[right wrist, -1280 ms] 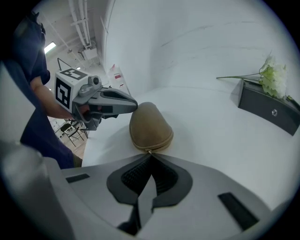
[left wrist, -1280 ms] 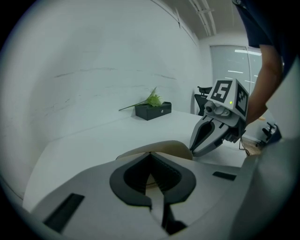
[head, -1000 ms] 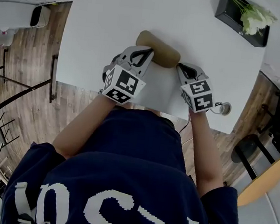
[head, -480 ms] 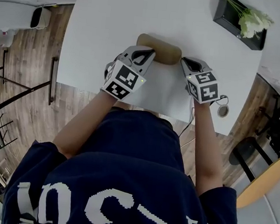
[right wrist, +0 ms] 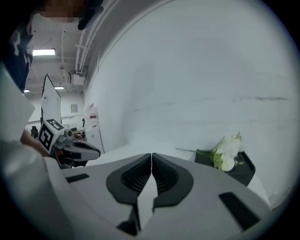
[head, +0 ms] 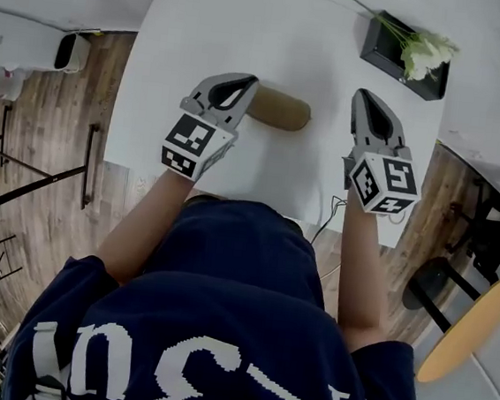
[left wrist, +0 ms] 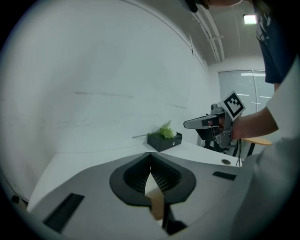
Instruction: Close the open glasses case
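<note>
Glasses case (head: 282, 109): tan-brown, oblong, rounded ends, plain smooth surface. The lid is seen down, no gap visible along it. It is laid flat on the white table (head: 250, 26), well apart from the black flower box (head: 383, 51), off that box's near-left corner in the head view. White blooms (head: 426, 49) on green stems are seen lying in the box.

Left gripper (head: 250, 83): held on the far side of the case from the flower box, its tip overlapping the case's left end in the head view. Contact cannot be told from that view. In the left gripper view the jaws are seen closed tip to tip with nothing clamped. Only a sliver of tan case shows through the slot below the pads.

Right gripper (head: 366, 97): held nearer the flower box than the case is, on the box's near side, clear of the case, with bare table between them. In the right gripper view the jaws are seen all but together, just starting to part, nothing between them.

A dark blue top with white print is worn by the person, bare forearms.
</note>
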`<state>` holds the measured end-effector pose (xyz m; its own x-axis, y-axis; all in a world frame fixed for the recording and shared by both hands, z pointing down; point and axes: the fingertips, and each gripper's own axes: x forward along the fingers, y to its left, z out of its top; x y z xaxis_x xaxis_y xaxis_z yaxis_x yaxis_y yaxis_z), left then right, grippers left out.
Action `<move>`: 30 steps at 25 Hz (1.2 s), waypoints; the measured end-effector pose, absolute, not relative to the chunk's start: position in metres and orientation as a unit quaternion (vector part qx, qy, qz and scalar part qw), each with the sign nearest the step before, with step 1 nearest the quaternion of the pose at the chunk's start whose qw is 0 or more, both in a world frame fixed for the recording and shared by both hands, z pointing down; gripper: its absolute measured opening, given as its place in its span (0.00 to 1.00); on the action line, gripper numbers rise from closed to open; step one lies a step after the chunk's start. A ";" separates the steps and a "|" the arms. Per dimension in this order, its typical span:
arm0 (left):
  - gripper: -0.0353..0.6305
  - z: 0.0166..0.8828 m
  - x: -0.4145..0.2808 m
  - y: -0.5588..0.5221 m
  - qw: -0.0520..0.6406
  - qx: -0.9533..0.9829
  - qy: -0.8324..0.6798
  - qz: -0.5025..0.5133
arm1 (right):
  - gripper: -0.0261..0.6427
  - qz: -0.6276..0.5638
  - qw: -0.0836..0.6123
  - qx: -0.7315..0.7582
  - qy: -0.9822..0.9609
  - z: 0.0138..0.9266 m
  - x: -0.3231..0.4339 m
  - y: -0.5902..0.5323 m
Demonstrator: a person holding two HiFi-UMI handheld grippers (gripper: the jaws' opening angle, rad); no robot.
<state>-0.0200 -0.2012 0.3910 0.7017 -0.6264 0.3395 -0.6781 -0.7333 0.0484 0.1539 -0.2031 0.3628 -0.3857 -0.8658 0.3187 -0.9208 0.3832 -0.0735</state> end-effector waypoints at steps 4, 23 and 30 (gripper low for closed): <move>0.07 0.323 -0.039 -0.222 0.054 0.913 -0.396 0.084 | 0.08 0.069 0.065 0.557 -0.825 0.292 0.149 -0.203; 0.07 0.172 -0.079 -0.211 -0.052 0.896 -0.441 -0.033 | 0.07 -0.014 -0.015 0.564 -0.825 0.181 0.128 -0.174; 0.07 0.172 -0.078 -0.209 -0.054 0.895 -0.440 -0.040 | 0.07 -0.029 0.001 0.572 -0.820 0.184 0.131 -0.169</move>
